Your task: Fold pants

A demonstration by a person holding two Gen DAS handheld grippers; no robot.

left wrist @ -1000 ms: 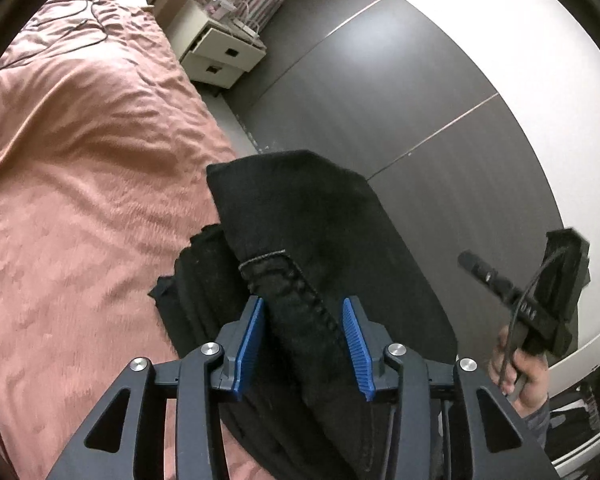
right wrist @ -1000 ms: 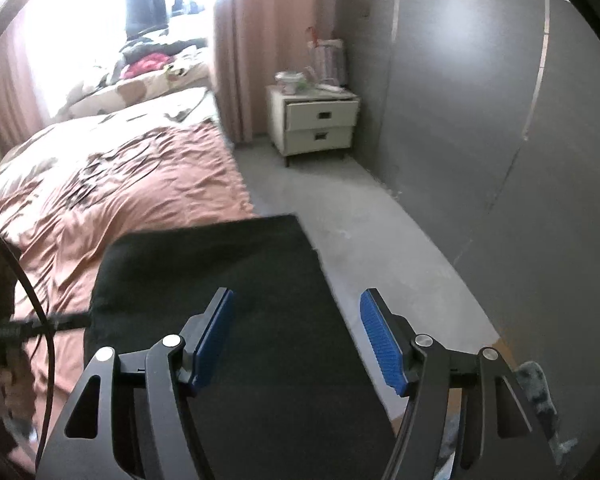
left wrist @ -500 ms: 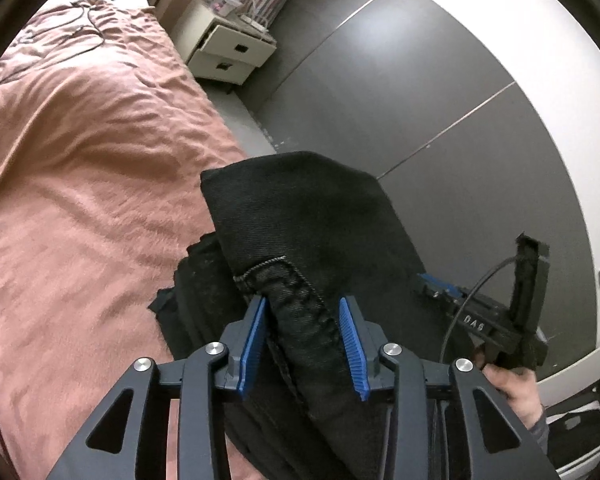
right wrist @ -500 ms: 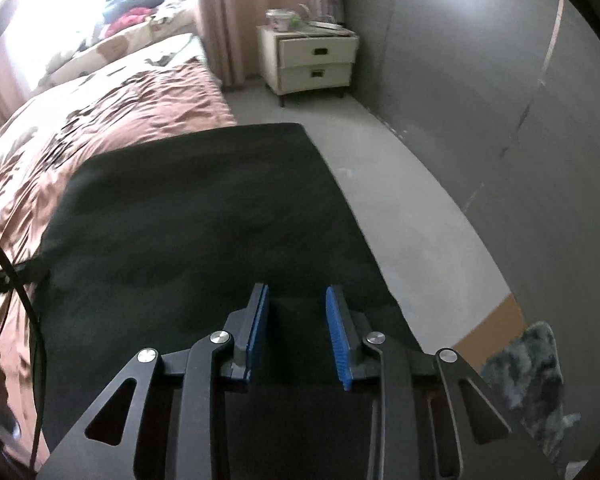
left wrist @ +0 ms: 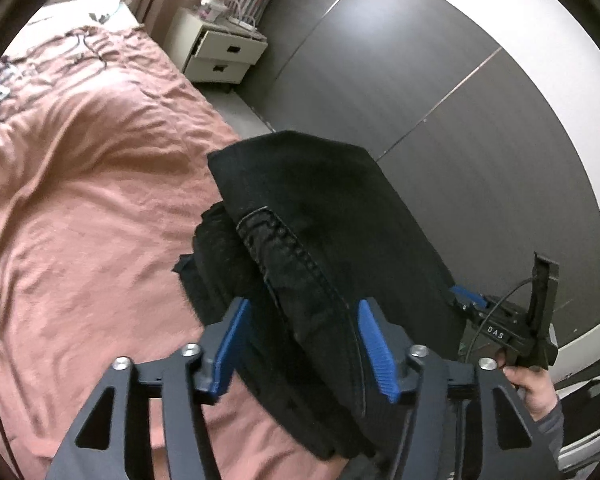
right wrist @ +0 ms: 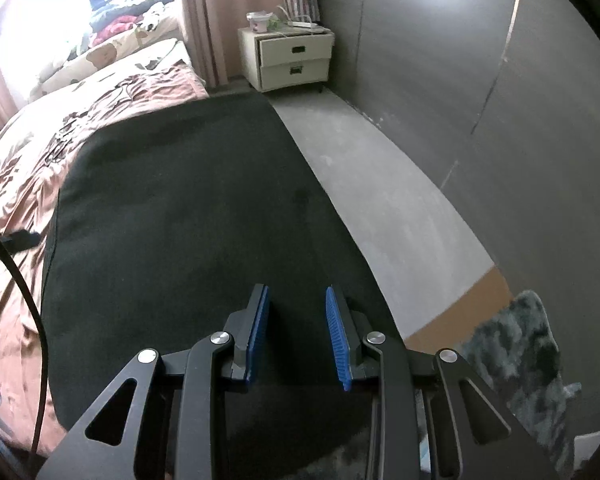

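Left wrist view shows the left gripper (left wrist: 300,344) with its blue pads spread wide on both sides of a thick stitched seam of the black pants (left wrist: 320,220); the pads do not seem to press the cloth, so it holds nothing. The pants lie in a folded bundle at the edge of the bed (left wrist: 80,220), partly over the side. Their near part passes under the fingers, and the far edge ends in a straight fold toward the grey wall panels (left wrist: 480,140). To the left of the bundle the pink cover is wrinkled and bare. At the right side the right gripper (left wrist: 466,298) touches the side edge of the pants, with the person's hand (left wrist: 534,386) behind it. In the right wrist view the right gripper (right wrist: 296,332) has its pads only partly apart, with dark cloth (right wrist: 180,200) between and below them; I cannot tell if they really pinch it. The cloth surface is flat and smooth, and its right edge runs along the bed side. Beside it is a strip of grey floor (right wrist: 380,200), and a furry rug (right wrist: 520,352) lies near. Far away a white nightstand (right wrist: 292,60) stands by the curtain (right wrist: 212,12).
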